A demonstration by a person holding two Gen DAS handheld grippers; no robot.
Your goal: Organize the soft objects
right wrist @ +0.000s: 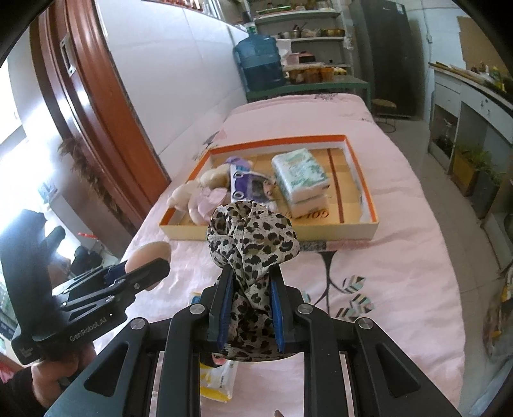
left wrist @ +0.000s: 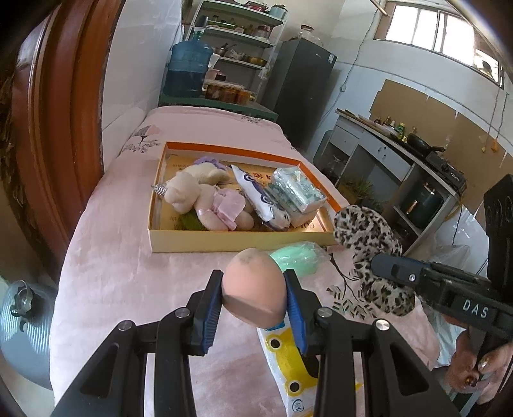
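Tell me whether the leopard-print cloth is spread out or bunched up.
Bunched up. The leopard-print cloth is crumpled into a wad between the right gripper's pads, lifted off the pink bedspread.

Sponge: matt, peach, smudged foam. Scarf: thin leopard-print cloth, crumpled. Bed cover: pink plush, soft nap. Box: smooth cardboard, orange rim. Tissue packs: glossy plastic wrap. Plush toy: fuzzy cream fabric.

- Around me, white walls and bright daylight through high windows.
- A dark fridge stands beside green-framed shelves.
- A red-brown wooden door frame is on my left.
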